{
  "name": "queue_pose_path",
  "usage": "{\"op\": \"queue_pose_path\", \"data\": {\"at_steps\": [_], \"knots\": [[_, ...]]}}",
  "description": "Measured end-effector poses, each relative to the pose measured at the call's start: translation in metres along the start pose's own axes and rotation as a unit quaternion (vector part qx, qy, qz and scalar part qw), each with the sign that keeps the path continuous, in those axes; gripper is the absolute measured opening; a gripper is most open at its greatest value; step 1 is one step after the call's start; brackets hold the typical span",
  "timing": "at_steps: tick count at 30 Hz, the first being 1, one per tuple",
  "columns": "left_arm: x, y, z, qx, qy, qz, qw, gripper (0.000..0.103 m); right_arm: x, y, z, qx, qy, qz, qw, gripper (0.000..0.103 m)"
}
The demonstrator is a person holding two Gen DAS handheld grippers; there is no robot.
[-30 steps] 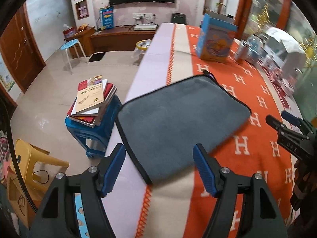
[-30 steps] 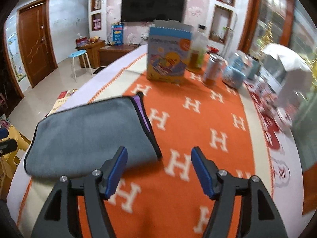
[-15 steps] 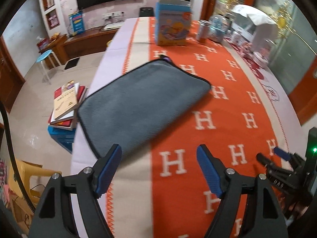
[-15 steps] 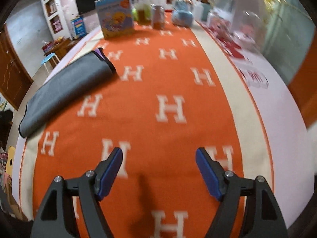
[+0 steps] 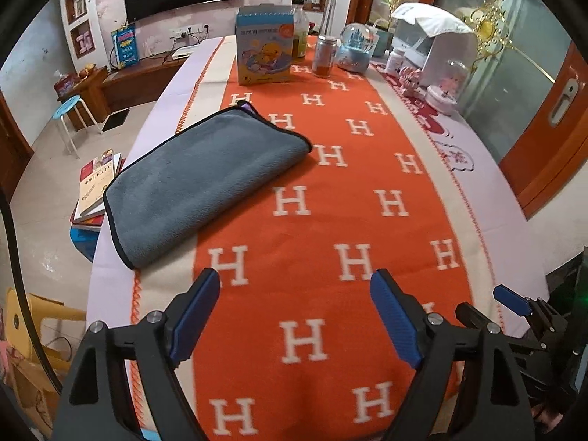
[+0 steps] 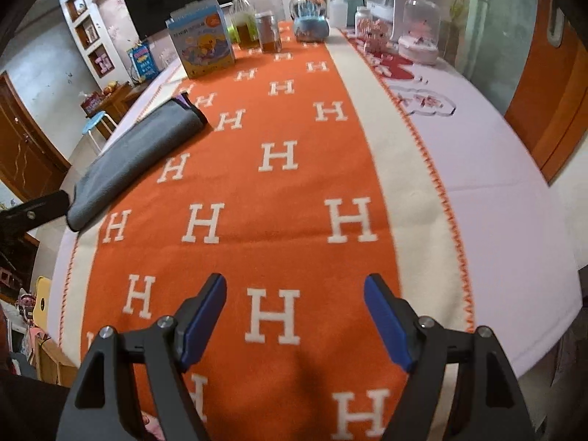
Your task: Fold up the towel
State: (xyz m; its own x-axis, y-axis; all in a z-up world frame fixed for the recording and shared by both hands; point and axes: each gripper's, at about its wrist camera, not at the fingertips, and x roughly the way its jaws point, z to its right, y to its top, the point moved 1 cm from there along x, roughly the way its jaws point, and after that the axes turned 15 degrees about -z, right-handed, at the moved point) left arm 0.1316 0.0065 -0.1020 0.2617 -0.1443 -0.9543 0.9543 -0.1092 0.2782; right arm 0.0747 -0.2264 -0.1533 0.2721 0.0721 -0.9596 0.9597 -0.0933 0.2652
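Note:
A grey towel with a dark hem lies folded flat on the left side of the table, over the orange cloth's left border. It also shows in the right wrist view, far left. My left gripper is open and empty, near the table's front edge, well back from the towel. My right gripper is open and empty over the orange cloth, to the right of the towel and apart from it. Its fingertip shows at the right edge of the left wrist view.
An orange cloth with white H marks covers the table. A blue duck box, jars, a snow globe and a white appliance stand at the far end. Books on a blue stool and a yellow chair are left of the table.
Both grippers have pulled back from the towel toward the table's front edge. The towel lies where it was, folded. Both stay open.

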Motion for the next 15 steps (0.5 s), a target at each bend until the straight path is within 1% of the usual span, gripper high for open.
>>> {"op": "queue_pose_path", "data": {"at_steps": [2,5,9,13,15], "knots": [[-0.01,-0.007,0.007,-0.005,-0.004,0.006,1.0,0.085,-0.012,-0.003,0.003,-0.005,0.001,0.007,1.0,0.086],[-0.026,-0.019,0.015,-0.011,-0.001,0.019,0.9998,0.087,-0.032,-0.01,0.009,-0.009,0.008,0.014,1.0,0.089],[-0.048,-0.034,0.021,-0.02,0.002,0.034,0.9992,0.09,-0.056,-0.02,0.015,-0.013,0.014,0.022,1.0,0.09],[-0.068,-0.046,0.026,-0.025,0.013,0.048,0.9985,0.091,-0.078,-0.028,0.017,-0.011,0.018,0.025,0.999,0.092],[-0.08,-0.051,0.028,-0.027,0.018,0.061,0.9976,0.091,-0.09,-0.031,0.018,-0.01,0.027,0.026,0.999,0.092]]}}
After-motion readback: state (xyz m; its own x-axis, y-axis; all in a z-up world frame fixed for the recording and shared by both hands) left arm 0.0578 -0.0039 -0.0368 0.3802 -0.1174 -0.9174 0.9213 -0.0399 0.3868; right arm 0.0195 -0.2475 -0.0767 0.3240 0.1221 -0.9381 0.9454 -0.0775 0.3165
